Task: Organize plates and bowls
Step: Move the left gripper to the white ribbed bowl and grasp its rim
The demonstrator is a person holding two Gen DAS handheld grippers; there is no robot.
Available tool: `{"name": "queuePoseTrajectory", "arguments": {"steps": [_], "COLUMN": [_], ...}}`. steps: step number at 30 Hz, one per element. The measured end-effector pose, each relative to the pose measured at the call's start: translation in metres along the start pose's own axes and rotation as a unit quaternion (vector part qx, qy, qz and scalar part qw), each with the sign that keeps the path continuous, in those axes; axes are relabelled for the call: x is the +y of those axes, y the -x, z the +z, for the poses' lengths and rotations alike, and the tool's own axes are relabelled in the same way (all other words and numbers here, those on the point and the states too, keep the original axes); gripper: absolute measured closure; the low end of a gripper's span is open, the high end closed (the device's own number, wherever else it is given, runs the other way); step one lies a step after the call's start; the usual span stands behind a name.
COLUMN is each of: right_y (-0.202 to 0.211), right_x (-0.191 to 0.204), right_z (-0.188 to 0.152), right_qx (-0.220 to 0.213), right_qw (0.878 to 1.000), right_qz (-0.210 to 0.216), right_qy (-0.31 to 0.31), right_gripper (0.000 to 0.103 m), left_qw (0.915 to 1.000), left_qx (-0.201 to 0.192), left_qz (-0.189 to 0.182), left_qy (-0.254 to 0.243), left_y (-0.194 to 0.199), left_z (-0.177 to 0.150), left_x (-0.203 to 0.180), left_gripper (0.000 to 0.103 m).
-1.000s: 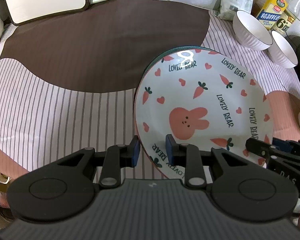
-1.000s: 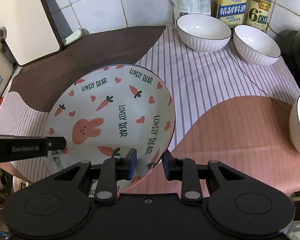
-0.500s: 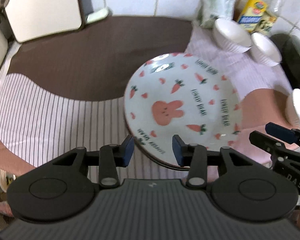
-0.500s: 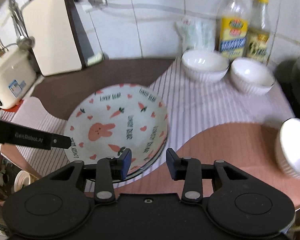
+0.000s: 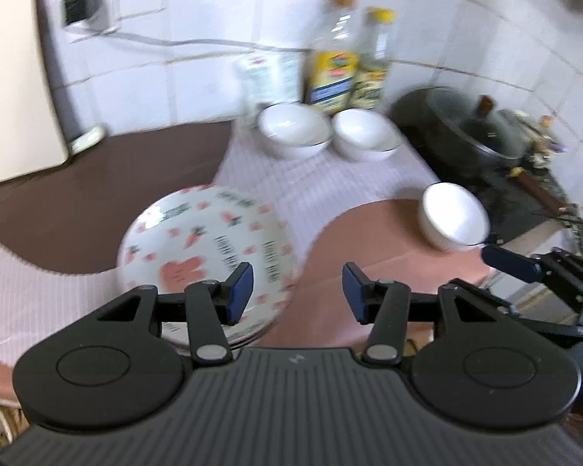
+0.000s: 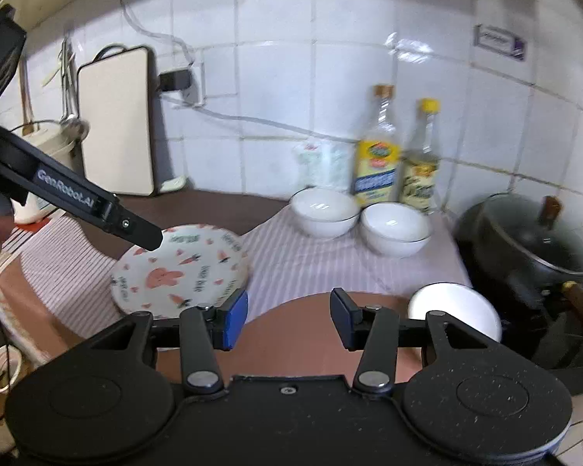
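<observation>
On the patterned counter mat (image 6: 299, 268): stack of rabbit-print plates (image 6: 180, 270), flat, left of centre, straddling the striped and brown zones. Near rim of stack close to the front counter edge.

Left gripper (image 5: 296, 286): above the near right rim of the stack, jaws apart and opening, nothing between them, no contact with the plates. Right gripper (image 6: 287, 316): over the bare pink zone, jaws apart and opening, nothing between them.

Open room: pink zone between the stack and the lone white bowl (image 6: 456, 306); brown zone behind the stack up to the wall.

Rear of mat: two white bowls (image 6: 324, 211) (image 6: 394, 229), side by side, just in front of two bottles (image 6: 377, 155) (image 6: 419, 163) and a pouch (image 6: 318, 161) against the tiled wall.

Right boundary: dark lidded pot (image 6: 524, 248) on the stove, near the lone bowl. Left rear: cutting board (image 6: 116, 120) upright against the wall, white appliance (image 6: 46, 143) beside it.

Image blurred; bowl rims and exact plate count not readable.
</observation>
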State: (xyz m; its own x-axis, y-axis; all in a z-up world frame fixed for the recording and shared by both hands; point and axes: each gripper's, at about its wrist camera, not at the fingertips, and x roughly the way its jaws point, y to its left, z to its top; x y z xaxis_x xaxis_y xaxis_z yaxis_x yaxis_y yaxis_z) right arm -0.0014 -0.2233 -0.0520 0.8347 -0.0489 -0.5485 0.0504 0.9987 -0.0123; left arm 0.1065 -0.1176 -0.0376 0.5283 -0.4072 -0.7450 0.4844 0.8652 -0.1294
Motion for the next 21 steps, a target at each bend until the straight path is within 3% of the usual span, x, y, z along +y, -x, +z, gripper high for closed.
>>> {"name": "queuePoseTrajectory", "arguments": {"steps": [4, 10, 13, 21], "right_y": [0.008, -0.003, -0.016, -0.061], "right_x": [-0.018, -0.053, -0.071, -0.112], "right_z": [-0.017, -0.049, -0.064, -0.098], "right_qx": [-0.031, -0.039, -0.034, -0.021], "right_qw": [0.999, 0.997, 0.996, 0.993], "right_qz": [-0.033, -0.060, -0.077, -0.107], "right_qy": [0.012, 0.004, -0.008, -0.048], "right_gripper": [0.038, 0.025, 0.008, 0.007], "left_qw": [0.9996, 0.9982, 0.9979, 0.9963], "left_qx": [-0.015, -0.019, -0.019, -0.023], "left_qz": [-0.023, -0.056, -0.061, -0.083], "left_qy": [-0.007, 0.013, 0.014, -0.003], "left_y": [-0.011, -0.054, -0.081, -0.151], "left_z": [-0.002, -0.002, -0.001, -0.002], "left_x": [-0.029, -0.064, -0.079, -0.110], "left_gripper": [0.047, 0.038, 0.032, 0.024]}}
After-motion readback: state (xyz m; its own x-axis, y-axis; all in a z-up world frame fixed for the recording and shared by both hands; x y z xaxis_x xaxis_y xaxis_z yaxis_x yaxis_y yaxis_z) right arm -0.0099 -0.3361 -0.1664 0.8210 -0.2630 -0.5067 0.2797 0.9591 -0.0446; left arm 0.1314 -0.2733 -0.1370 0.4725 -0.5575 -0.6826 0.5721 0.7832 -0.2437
